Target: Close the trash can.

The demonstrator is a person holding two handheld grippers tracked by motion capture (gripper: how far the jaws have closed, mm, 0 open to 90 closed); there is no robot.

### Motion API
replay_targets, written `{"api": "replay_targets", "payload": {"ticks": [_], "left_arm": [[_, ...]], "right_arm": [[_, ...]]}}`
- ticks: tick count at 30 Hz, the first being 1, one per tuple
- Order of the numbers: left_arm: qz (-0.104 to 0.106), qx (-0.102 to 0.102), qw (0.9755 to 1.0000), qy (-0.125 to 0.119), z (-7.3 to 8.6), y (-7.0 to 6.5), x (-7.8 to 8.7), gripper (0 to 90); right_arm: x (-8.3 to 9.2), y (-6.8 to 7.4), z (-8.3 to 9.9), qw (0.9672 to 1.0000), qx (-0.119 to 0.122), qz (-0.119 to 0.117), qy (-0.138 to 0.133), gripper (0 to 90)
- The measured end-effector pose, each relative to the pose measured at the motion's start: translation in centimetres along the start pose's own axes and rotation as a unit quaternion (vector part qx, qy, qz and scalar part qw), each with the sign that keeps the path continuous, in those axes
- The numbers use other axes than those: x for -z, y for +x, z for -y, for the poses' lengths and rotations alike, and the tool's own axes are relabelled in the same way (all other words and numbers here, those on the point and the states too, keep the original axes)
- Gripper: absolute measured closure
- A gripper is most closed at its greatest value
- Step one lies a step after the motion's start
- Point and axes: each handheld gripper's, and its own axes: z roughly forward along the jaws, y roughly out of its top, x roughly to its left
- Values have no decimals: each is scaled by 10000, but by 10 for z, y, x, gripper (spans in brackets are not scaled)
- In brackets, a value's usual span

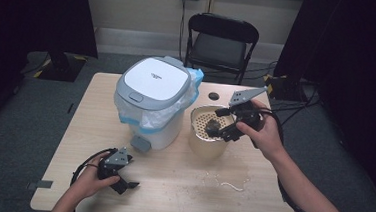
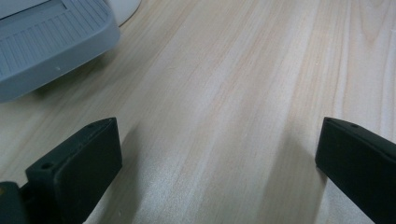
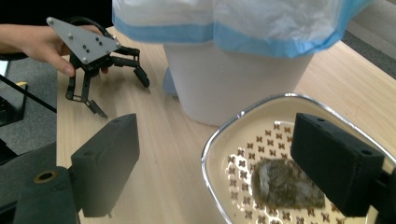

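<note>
My right gripper (image 3: 215, 163) is open over the wet lump (image 3: 286, 184) in the strainer (image 3: 219, 140). Squeeze badly and it could tear. My left gripper (image 1: 121, 177) rests open.

Dim room seen from above, with black surroundings from 9 to 3 o'clock; soft overhead light falls on the pale table (image 1: 170, 185). Faint shadows lie beneath things. The picture is slightly soft and low in detail. In both gripper views, the near black jaws at 6 o'clock are blurred, and a mild sheen crosses the wood.
</note>
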Motion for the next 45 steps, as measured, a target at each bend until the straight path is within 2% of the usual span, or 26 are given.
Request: {"api": "replay_targets", "payload": {"ticks": [26,33,40,45], "left_arm": [[-1,-2,10000,1,0,0,0,0],[-2,-2,10000,1,0,0,0,0],[-5,-24,10000,21,0,0,0,0],[-6,-23,10000,16,0,0,0,0]], "right_arm": [[3,8,62,9997,-109,-6,232,151],[3,9,77,9996,-195,-91,165,153],[3,11,90,9997,-173,-111,156,153],[2,12,101,9994,-206,-115,249,154]]}}
